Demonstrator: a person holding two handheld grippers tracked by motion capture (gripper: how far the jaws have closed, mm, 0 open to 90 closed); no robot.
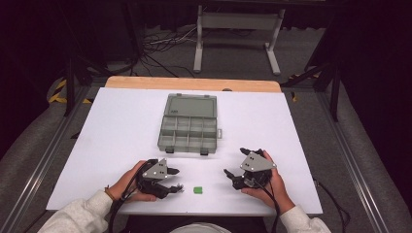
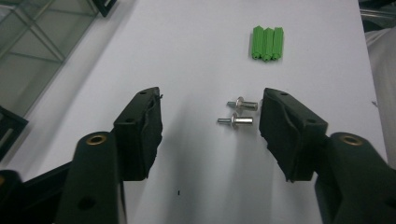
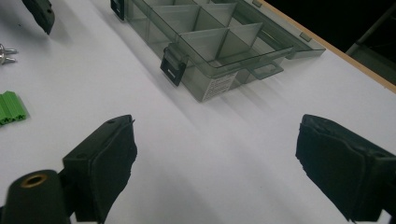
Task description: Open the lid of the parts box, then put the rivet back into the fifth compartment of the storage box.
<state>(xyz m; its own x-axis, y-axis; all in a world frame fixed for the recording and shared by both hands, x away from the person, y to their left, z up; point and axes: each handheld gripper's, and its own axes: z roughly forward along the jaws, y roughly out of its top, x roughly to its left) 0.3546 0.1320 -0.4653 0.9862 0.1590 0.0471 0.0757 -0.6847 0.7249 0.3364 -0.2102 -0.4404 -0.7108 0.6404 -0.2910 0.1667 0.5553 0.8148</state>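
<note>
Silver rivets, two, lie on the white table just inside our left gripper, jaws half open, gripping nothing. Green wall plugs beyond. Right gripper gapes wide, empty, near the organiser box.

Both grippers, the left gripper and the right gripper, were black with grey three-cornered plates (brass-ringed holes near the jaws), trailing black cables; sleeves were pale grey.
</note>
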